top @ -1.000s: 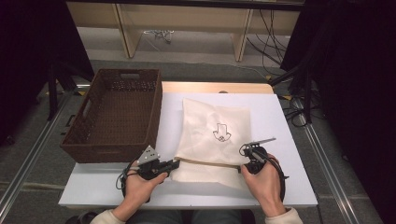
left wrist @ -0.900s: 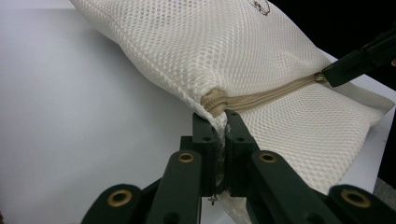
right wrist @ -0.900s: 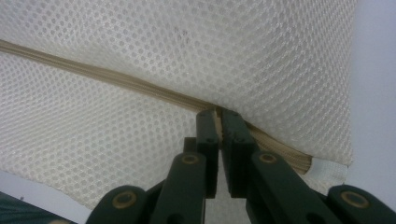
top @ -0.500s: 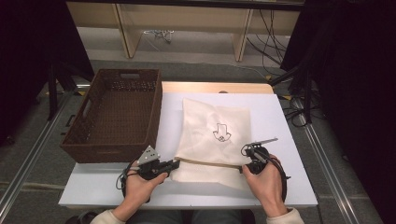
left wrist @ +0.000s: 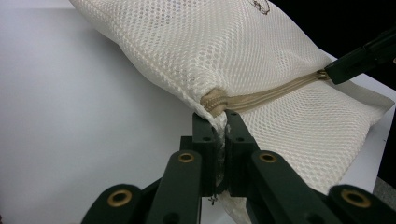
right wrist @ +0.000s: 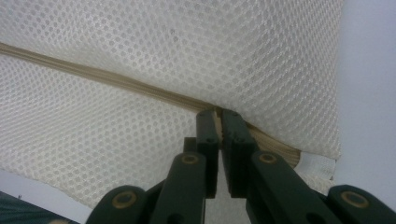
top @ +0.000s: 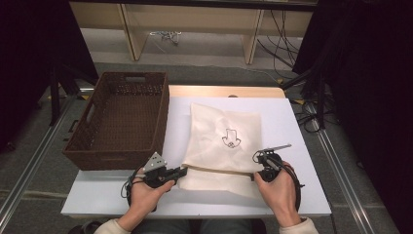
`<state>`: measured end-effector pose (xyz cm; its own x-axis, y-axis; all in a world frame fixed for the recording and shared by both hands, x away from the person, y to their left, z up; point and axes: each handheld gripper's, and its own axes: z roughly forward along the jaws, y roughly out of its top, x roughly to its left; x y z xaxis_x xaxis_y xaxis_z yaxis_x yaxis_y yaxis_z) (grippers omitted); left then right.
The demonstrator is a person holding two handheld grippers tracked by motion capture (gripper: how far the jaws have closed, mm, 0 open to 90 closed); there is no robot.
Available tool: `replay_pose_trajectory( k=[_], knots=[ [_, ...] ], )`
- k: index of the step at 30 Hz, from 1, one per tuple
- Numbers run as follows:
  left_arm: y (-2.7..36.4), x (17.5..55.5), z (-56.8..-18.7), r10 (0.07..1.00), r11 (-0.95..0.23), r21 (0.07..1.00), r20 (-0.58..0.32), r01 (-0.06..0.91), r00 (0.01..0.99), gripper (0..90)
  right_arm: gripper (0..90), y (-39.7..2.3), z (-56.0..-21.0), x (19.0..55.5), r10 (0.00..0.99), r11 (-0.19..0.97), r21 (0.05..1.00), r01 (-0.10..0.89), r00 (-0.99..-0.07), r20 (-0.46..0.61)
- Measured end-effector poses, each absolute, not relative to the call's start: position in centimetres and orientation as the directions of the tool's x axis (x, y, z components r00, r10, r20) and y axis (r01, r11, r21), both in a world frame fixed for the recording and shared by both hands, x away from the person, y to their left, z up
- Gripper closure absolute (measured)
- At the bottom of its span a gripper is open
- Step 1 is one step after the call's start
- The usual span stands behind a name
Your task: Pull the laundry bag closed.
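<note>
A white mesh bag (top: 221,139) with a small dark print lies flat on the white table (top: 292,117). A tan zipper (top: 219,169) runs across its near end. My left gripper (top: 184,170) is shut on the bag's left corner, just at the zipper's end (left wrist: 212,100); the mesh is pinched between its jaws (left wrist: 219,121). My right gripper (top: 254,174) is shut on the zipper at its right end, where the left gripper view shows its jaws clamped on the metal pull (left wrist: 322,73). In the right gripper view the gripper (right wrist: 219,114) bites the tan zipper tape (right wrist: 93,70).
A dark brown wicker basket (top: 163,117) stands on the table's left side, close beside the bag. A wooden strip (top: 224,91) borders the table's far edge. Cables lie on the floor behind and to the right.
</note>
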<state>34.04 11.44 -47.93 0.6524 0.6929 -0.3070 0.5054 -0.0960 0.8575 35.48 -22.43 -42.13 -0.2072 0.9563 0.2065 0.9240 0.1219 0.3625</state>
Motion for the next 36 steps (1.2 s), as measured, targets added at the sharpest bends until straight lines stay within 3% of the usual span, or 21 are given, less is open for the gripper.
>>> replay_pose_trajectory(
  k=[36],
  knots=[
    [11.37, 34.02, -47.87, 0.692, -0.087, 0.859, -0.312, 0.504, 0.651, 85.5, 87.6, -22.96, -41.97, 35.31, 0.965, 0.09, 0.368, 0.925, -0.172, 0.197]
  ],
)
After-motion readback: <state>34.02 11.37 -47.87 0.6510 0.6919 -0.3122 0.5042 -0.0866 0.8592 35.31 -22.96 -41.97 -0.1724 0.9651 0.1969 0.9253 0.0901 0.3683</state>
